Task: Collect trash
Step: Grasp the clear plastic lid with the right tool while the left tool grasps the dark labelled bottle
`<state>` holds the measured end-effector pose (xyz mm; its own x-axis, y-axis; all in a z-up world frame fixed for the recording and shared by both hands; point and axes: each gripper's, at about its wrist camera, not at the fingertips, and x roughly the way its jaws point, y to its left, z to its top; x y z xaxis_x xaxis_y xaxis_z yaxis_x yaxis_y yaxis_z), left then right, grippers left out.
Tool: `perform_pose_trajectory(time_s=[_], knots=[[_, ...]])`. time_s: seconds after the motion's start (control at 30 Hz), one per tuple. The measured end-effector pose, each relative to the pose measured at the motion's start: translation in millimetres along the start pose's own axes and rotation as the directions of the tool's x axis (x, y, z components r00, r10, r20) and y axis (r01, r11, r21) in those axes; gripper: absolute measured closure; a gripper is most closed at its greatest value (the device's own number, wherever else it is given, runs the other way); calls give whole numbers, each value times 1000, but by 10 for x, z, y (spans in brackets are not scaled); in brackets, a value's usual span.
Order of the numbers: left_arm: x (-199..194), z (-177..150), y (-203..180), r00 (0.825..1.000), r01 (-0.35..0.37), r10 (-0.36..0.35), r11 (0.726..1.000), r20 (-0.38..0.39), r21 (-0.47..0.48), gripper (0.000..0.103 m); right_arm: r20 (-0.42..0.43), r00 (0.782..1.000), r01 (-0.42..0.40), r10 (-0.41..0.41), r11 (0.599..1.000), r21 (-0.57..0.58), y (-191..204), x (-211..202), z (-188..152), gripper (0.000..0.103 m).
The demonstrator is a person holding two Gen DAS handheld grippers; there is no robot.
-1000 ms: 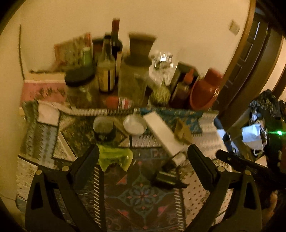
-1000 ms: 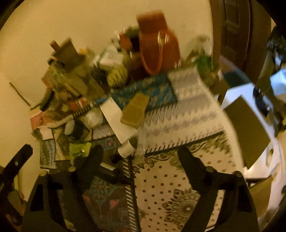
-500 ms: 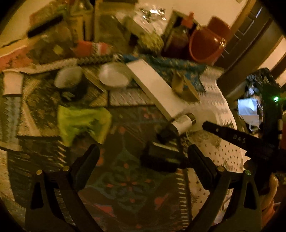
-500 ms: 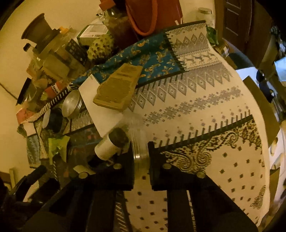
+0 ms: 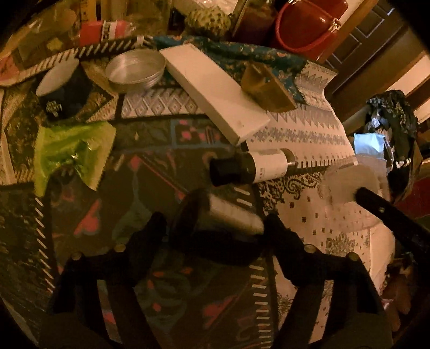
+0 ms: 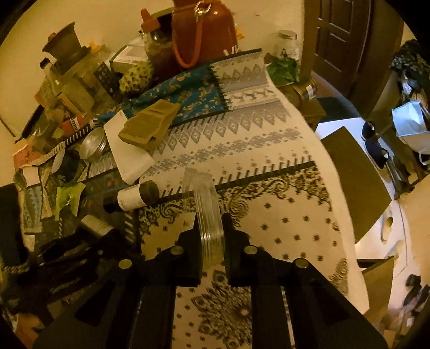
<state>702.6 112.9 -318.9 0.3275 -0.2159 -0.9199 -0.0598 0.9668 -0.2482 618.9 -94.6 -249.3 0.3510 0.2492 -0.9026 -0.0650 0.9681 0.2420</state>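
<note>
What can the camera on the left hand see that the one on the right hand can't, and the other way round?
Only the left view shows its own left tongs straddling a small dark bottle; the tongs have just been closing, and I cannot tell whether they touch it yet.

Only the right view shows a glass jar by the door and brown cardboard sheets off the table's edge.

Both show the clear plastic lid gripped by the right tongs, the white-labelled bottle, the green wrapper and the white box.

Crumpled lime-green wrapper, red bag, white box, blue-and-gold paisley cloth
</note>
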Motion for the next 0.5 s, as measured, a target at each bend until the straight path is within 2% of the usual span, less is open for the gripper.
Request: perform_pose_trajectory(time_s=[0.1, 0.3, 0.5], knots=[[8, -36, -78, 998, -56, 56, 998, 10, 39, 39, 18, 1000, 2, -2, 1000, -13, -3, -102, -24, 92], [-40, -118, -115, 999, -37, 37, 998, 0, 41, 39, 52, 998, -23, 24, 999, -29, -6, -308, -55, 92], [-391, -184, -203, 997, -27, 26, 1000, 74, 16, 39, 94, 994, -46, 50, 998, -51, -53, -595, -100, 92]])
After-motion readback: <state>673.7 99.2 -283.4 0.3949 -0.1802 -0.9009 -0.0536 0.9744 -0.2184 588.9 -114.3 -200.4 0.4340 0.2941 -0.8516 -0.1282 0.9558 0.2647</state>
